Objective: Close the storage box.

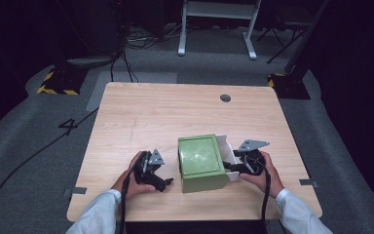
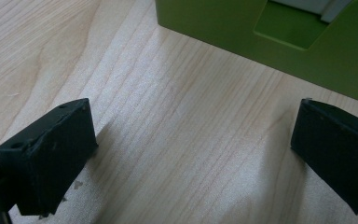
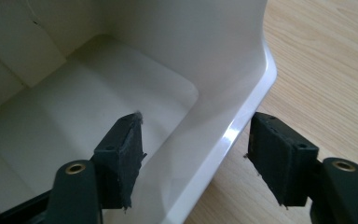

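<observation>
Right gripper (image 3: 193, 154) half-open astride the glossy white drawer's rounded rim (image 3: 242, 116), pads clear; boxy green shell (image 1: 200, 163) alongside.

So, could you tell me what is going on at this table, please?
A person holds a gripper in each hand at a wooden table. The right gripper straddles the rim of a white drawer that is pulled out of a green box, one jaw inside and one outside, with gaps visible, so it is not pinching. The left gripper rests open on the table just beside the box, holding nothing.
</observation>
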### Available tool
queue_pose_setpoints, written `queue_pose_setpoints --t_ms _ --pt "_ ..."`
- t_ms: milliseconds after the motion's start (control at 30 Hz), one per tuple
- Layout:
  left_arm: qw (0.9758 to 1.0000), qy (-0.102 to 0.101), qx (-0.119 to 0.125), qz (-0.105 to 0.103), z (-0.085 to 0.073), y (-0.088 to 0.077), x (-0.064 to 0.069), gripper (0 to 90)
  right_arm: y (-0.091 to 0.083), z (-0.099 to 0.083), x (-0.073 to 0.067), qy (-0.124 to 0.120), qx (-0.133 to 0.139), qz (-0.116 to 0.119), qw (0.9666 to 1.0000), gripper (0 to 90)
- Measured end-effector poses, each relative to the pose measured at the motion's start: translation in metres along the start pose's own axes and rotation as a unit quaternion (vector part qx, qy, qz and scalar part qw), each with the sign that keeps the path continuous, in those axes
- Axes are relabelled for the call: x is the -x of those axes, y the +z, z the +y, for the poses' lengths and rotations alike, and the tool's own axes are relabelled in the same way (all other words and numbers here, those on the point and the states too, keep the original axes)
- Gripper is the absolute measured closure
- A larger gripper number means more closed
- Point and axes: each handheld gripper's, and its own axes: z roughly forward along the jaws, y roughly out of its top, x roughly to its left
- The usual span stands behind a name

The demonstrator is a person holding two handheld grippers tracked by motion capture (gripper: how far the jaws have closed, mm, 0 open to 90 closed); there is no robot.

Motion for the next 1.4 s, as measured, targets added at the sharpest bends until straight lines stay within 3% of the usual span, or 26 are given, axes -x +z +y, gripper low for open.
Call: queue_pose_setpoints --t_ms 700,1000,1400 --pt "1.0 0.002 -0.001 -0.001 0.0 0.0 0.0 0.1 0.009 0.007 -0.016 -0.015 0.007 0.012 0.9998 31.5" --pt "1.0 0.002 -0.001 -0.001 0.001 0.0 0.0 0.1 0.012 0.011 -0.022 -0.027 0.006 0.001 0.9996 31.2" --pt "1.0 0.003 0.0 -0.001 0.001 0.0 0.0 0.1 0.01 0.01 -0.016 -0.025 0.01 0.025 0.9993 35.0"
